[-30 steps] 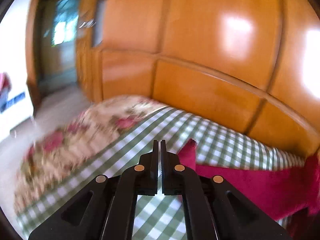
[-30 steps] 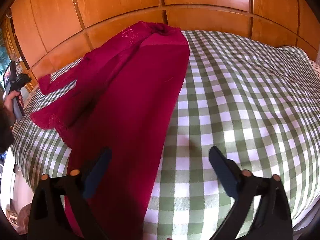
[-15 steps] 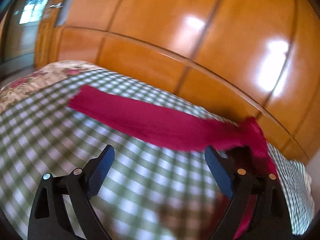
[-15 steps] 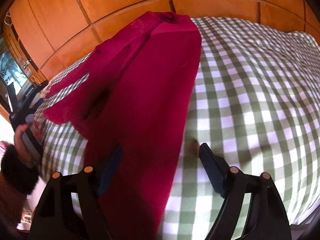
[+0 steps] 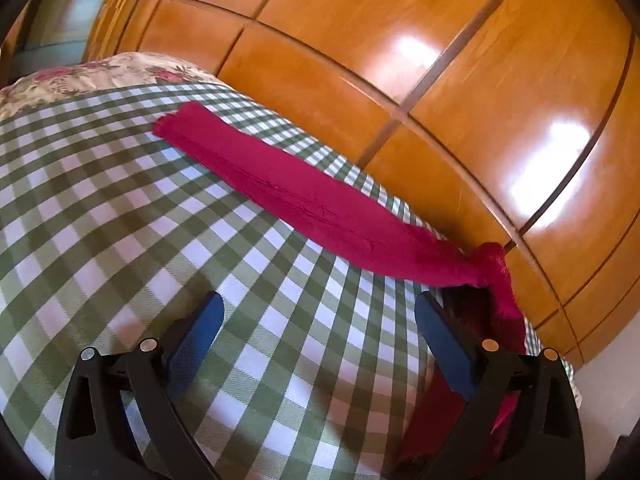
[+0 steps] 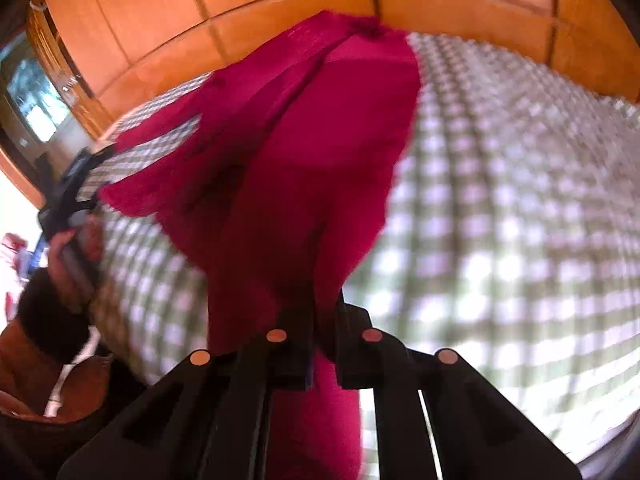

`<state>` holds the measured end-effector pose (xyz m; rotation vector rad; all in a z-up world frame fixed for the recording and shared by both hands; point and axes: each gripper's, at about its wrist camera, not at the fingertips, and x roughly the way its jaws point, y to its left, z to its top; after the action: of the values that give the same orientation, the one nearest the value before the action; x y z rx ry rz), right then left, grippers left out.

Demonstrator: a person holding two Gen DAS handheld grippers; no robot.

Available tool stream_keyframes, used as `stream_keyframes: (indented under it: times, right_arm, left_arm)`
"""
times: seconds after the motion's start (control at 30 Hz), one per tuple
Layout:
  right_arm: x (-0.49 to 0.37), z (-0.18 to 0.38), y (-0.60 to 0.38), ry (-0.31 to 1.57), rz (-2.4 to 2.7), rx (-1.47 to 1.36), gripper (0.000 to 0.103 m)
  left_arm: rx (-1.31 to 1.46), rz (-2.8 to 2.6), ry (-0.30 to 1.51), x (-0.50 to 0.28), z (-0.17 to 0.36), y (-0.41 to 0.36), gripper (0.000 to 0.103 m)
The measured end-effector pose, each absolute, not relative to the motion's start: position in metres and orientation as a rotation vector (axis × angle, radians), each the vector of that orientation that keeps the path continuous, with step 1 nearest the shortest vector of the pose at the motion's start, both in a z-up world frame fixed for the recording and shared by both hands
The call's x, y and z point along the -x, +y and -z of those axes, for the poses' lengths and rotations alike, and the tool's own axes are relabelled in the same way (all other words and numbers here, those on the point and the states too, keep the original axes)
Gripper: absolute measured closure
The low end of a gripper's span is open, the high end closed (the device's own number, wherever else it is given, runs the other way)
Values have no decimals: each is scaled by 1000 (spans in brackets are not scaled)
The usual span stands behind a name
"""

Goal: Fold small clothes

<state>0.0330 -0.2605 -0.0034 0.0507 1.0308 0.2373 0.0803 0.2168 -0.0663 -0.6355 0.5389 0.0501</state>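
Soft, limp garment (image 6: 320, 168) is being pinched at hem, bottom center, by right gripper (image 6: 322, 344); left gripper (image 5: 318, 320) is being held open, empty.

Matt red knit garment (image 5: 320, 208); glossy wooden panelling (image 5: 440, 60).

The right wrist view was motion-blurred: the checked bedsheet (image 6: 500, 200) smeared. The red garment (image 6: 320, 152) hid the right gripper's fingertips (image 6: 340, 312) and ran off the bottom edge.
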Motion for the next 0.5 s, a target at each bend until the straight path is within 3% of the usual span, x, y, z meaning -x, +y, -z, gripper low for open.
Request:
stream_keyframes:
  times: [0.33,0.5]
  right_arm:
    - [-95,-6,-376,973,175,179,97]
    - [-148,-8,-447,943,356,143,97]
  left_arm:
    - [447,83,618,-89,58,174,8]
    - [358,112,629,-90,56,154,8]
